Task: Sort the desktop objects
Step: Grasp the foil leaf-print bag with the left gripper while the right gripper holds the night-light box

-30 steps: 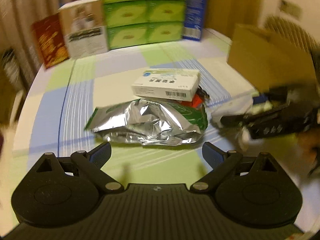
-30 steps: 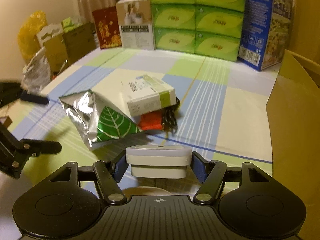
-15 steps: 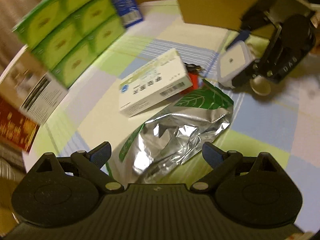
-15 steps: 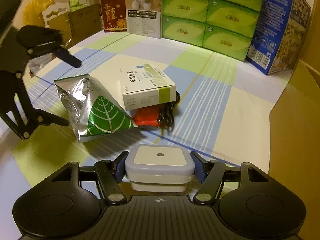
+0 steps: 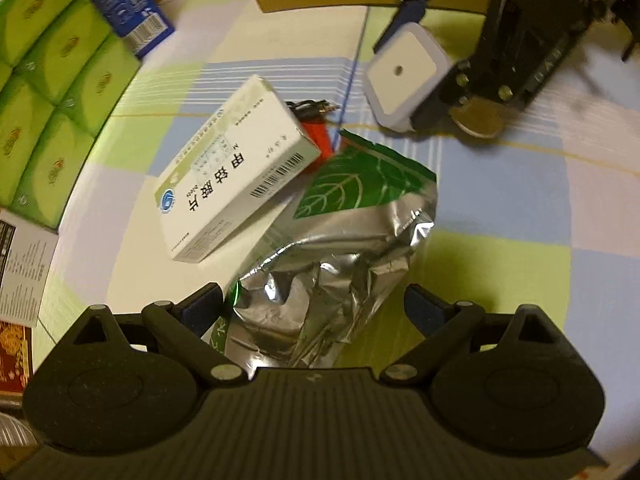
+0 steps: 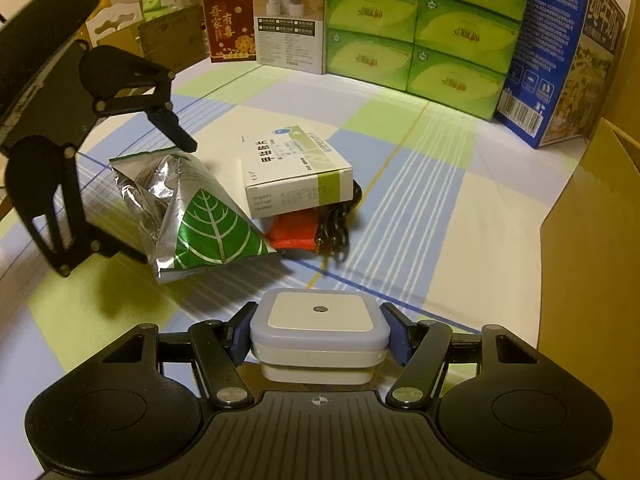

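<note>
right gripper [image 6: 319, 338] pinching white night light [image 6: 320, 334]; left gripper [image 5: 314, 308] spread wide, straddling foil bag [image 5: 340, 248] end.

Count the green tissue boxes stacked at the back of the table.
6 green tissue boxes show in the right wrist view: a stack two wide and three high, between the white carton and the blue box. More may sit behind.

Dim warm yellowish light, soft shadows, fisheye-bent edges, slight blur.
</note>
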A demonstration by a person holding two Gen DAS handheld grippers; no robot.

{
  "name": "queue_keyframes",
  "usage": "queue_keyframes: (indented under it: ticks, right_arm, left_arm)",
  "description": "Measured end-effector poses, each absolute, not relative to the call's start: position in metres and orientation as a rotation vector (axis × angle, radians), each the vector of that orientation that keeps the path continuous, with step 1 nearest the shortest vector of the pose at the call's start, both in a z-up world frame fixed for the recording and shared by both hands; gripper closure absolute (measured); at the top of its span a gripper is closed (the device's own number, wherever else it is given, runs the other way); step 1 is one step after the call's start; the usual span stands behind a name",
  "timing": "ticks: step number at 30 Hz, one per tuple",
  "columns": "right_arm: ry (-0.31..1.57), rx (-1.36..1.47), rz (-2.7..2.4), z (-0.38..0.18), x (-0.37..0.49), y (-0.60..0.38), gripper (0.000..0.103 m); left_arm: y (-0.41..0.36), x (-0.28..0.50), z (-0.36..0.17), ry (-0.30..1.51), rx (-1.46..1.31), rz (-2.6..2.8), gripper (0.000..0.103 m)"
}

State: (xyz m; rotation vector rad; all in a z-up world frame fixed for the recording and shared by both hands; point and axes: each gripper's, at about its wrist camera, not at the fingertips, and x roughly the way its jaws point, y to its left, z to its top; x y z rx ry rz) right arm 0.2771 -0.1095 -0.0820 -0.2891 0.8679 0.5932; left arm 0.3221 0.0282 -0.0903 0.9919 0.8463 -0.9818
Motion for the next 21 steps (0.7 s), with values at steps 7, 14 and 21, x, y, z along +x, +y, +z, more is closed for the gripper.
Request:
queue_keyframes:
  ticks: [7,14,21]
  right_arm:
    - [0.862,-0.28,0.588,-0.083,0.278,-0.108,0.041]
    - [0.853,-0.281,0.596,-0.079,0.273,-0.102,0.041]
    - [0.816,-0.272,0.613,-0.054,0.252,-0.102,0.041]
  left_arm:
    - [0.027,0.341,-0.098,0.925,0.97,-0.932,0.009]
    - [0.027,0.341,-0.094,0.976,0.885,-0.849,0.032]
    - [0.033,0.306,-0.086,1.05,0.733,-0.726,0.044]
